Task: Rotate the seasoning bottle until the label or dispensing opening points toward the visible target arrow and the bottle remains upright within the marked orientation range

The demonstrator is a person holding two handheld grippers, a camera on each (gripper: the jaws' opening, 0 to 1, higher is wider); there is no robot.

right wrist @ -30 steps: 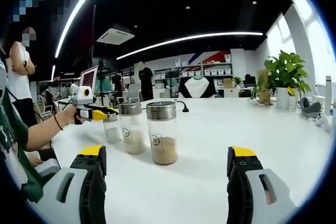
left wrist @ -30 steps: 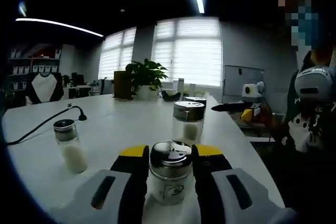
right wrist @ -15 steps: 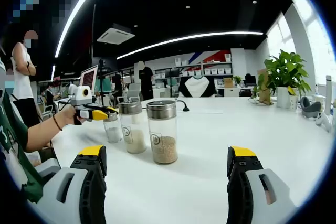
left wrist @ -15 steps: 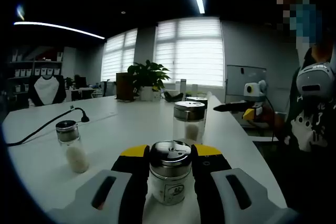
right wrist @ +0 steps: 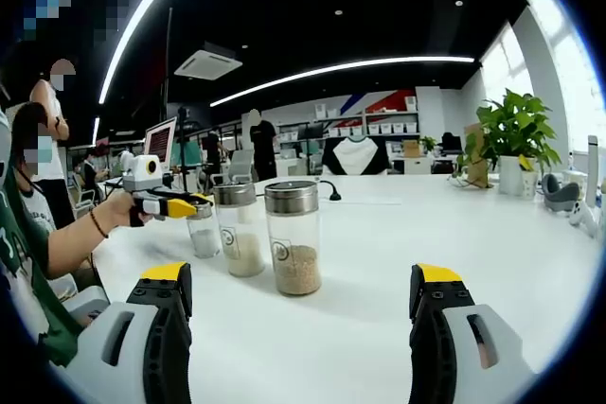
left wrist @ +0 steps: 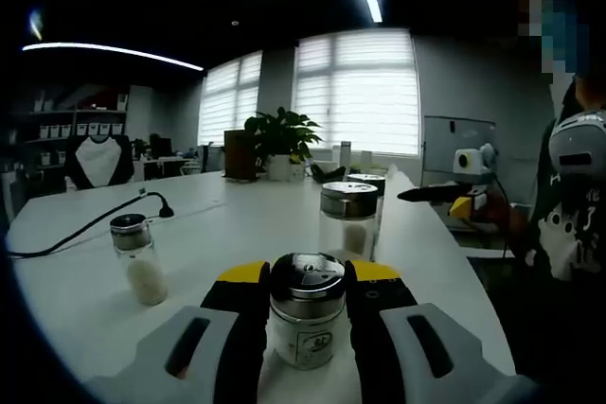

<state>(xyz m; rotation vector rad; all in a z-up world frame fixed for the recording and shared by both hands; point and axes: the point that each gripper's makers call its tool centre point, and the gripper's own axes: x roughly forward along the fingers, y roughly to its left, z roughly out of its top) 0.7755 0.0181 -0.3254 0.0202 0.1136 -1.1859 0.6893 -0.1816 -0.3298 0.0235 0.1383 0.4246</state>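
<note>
The setting is an open office with a dark ceiling, linear light strips and blind-covered windows; work takes place on a broad, smooth white table (left wrist: 237, 224).

In the left gripper view, the seasoning bottle (left wrist: 306, 314) stands upright on the near part of the table. It is a clear glass cylinder with pale contents, a small printed label facing the camera, and a shiny, domed metal shaker cap. The left gripper (left wrist: 304, 283) has its black, yellow-tipped jaws closed against both sides of the bottle just under the cap.

Beyond it stands a taller glass jar (left wrist: 347, 221) with a flat metal lid and pale contents. To the left, well apart, is a narrow shaker (left wrist: 139, 259) of white grains with a dark cap. A black cable (left wrist: 90, 226) curves across the far left of the table. A potted plant (left wrist: 280, 142) with broad green leaves sits at the far end before the windows.

In the right gripper view, the right gripper (right wrist: 301, 292) hangs above bare table with its jaws wide apart, gripping nothing. Ahead of it, a clear jar of brown granules (right wrist: 293, 237) with a brushed metal lid stands just beside a second jar of pale grains (right wrist: 239, 230). Shelving with white boxes (right wrist: 383, 127) lines the back wall.
</note>
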